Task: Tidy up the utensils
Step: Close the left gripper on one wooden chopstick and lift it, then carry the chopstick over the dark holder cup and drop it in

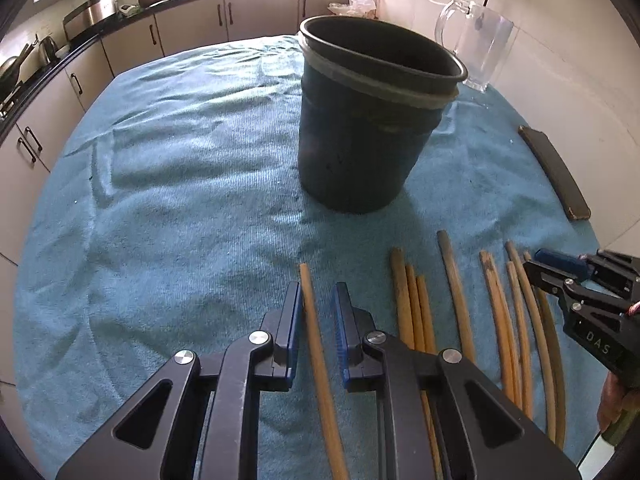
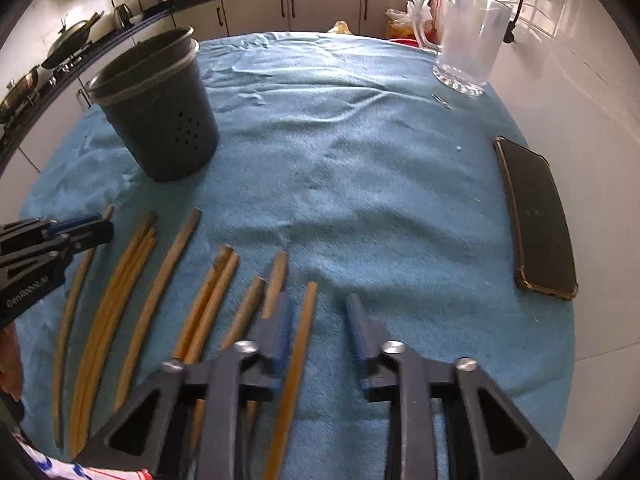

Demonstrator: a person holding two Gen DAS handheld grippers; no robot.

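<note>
Several wooden chopsticks [image 1: 456, 288] lie side by side on the blue cloth [image 1: 180, 200] near its front edge. A dark round utensil holder [image 1: 360, 140] stands upright behind them and shows nothing inside. My left gripper [image 1: 318, 286] points down over the leftmost chopstick [image 1: 316, 340]; the stick lies between the blue pads, against the left one, with a gap to the right one. My right gripper [image 2: 316, 300] straddles the rightmost chopstick [image 2: 300, 340], its jaws well apart and blurred. Each gripper also shows at the edge of the other view: the right gripper [image 1: 538, 264] and the left gripper [image 2: 106, 226].
A clear glass jug [image 2: 468, 40] stands at the back right of the cloth. A dark phone [image 2: 540, 216] lies flat near the right edge. Kitchen counters with pots and pans run behind and to the left. A hand [image 1: 616, 400] holds the right gripper.
</note>
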